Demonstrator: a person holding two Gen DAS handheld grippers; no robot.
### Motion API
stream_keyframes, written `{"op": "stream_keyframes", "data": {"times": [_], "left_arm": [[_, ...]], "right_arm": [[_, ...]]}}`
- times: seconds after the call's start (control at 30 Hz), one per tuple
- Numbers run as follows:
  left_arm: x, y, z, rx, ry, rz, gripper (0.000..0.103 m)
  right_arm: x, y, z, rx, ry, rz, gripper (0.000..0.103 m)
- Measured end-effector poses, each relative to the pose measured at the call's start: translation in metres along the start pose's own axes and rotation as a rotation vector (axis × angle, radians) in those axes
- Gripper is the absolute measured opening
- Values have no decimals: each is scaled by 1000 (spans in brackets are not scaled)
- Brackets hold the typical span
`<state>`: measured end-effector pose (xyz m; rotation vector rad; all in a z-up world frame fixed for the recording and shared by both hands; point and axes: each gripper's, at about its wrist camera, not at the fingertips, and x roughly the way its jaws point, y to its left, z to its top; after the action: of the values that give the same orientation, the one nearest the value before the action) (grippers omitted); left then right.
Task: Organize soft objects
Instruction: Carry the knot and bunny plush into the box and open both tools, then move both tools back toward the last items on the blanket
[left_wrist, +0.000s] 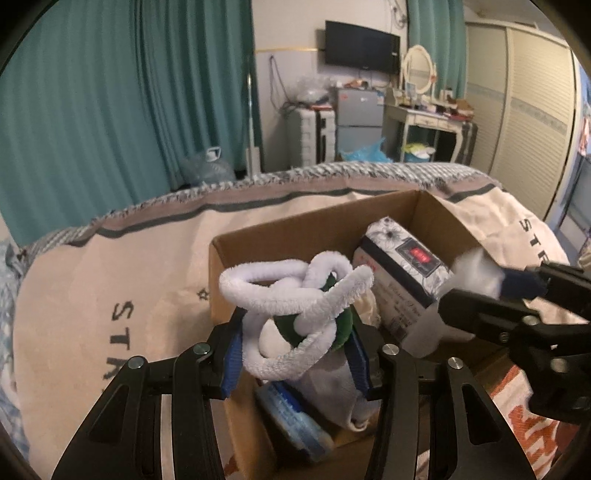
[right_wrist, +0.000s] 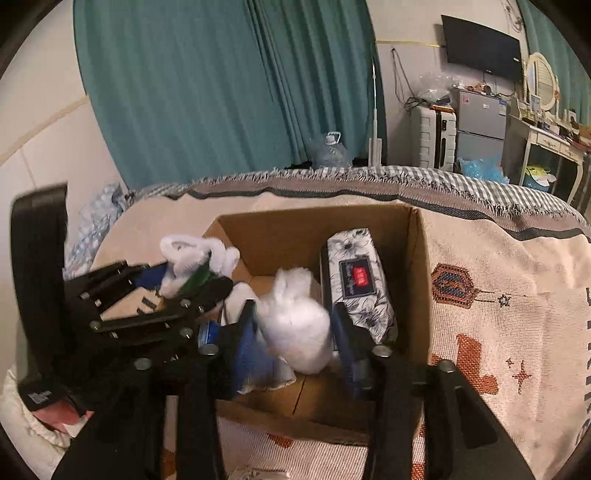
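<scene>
My left gripper (left_wrist: 295, 350) is shut on a bundle of white fuzzy cord wound around a green core (left_wrist: 295, 299), held over the near left part of an open cardboard box (left_wrist: 280, 229). It also shows in the right wrist view (right_wrist: 192, 271). My right gripper (right_wrist: 295, 332) is shut on a white fluffy cotton wad (right_wrist: 295, 321), held over the box (right_wrist: 417, 258) interior; the wad shows at the right in the left wrist view (left_wrist: 476, 269).
Inside the box lie a floral-patterned tissue pack (right_wrist: 360, 284), a blue-labelled packet (left_wrist: 291, 417) and a pale cloth pouch (left_wrist: 332, 391). The box sits on a beige woven blanket (right_wrist: 498, 295) over a bed. Teal curtains (right_wrist: 221, 81) and furniture stand behind.
</scene>
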<state>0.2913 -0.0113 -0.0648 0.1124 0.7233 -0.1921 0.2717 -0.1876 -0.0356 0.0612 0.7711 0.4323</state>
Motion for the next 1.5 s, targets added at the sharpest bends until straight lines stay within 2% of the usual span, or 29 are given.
{"op": "stream_keyframes", "data": {"times": [0.03,0.07,0.1,0.27,0.47,0.57,0.73,0.9,1.03,1.17,1.5], "left_arm": [[-1,-2,1,2,4,-2,55],[0,-3,2,2,9,0,68],[0,-3,5,1,7,9,74],[-31,-5,13,-2,-33,51,74],[-121,-4,23,-17,-147,78,75],[-167,-4,25,-24,-205,74,92],[-239,-13,18,-4,-293,77,92],[-270,-21,-3,-4,-303,99,92],[-267,-20,-27,-22,-268,84,92],[-243,-17,-55,-48,-198,95,92],[-149,0,-111,-119,-46,139,92]], "right_arm": [[-3,-2,1,4,-13,-1,55],[-5,-3,3,4,-17,-5,58],[-9,-3,5,2,-23,-20,59],[-47,1,17,-10,-75,-56,65],[-124,23,28,-46,-155,-107,69],[-166,40,29,-66,-194,-133,76],[-225,66,20,-92,-232,-160,82],[-265,85,-2,-110,-247,-203,86],[-272,84,-25,-84,-229,-207,86],[-255,80,-54,-73,-181,-213,86],[-140,63,-115,-59,13,-165,86]]}}
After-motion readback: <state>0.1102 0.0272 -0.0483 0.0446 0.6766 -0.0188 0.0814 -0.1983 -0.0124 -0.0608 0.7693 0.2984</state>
